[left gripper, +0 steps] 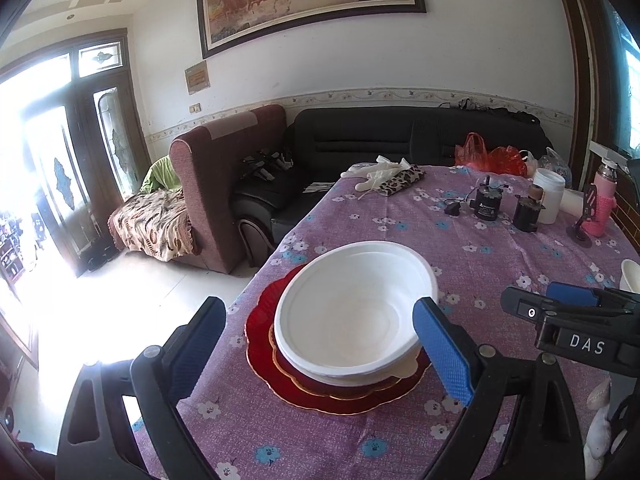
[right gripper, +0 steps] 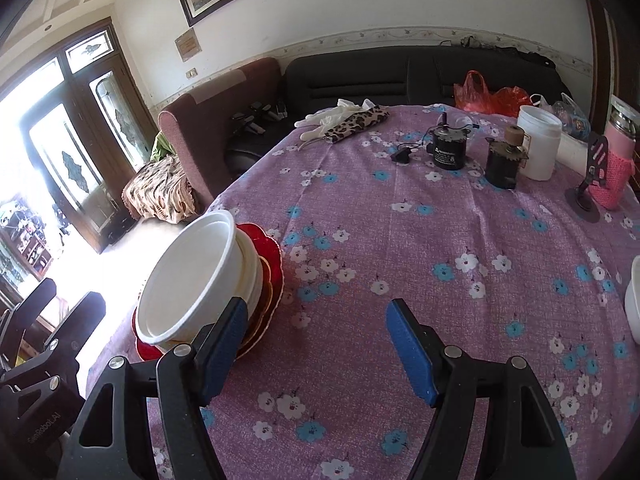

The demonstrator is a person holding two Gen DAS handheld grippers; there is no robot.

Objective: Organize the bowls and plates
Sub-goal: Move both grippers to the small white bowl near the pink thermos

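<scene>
A stack of white bowls sits on red gold-rimmed plates near the table's left edge. It also shows in the right wrist view: the bowls on the plates. My left gripper is open and empty, its fingers either side of the stack's near part. My right gripper is open and empty over bare cloth, just right of the stack. Another white bowl sits at the table's right edge, cut off by the frame; its rim also shows in the left wrist view.
The table has a purple floral cloth. At the far side stand two small black motors, a white jar, a pink bottle, red bags, gloves and a leopard pouch. Sofas stand beyond.
</scene>
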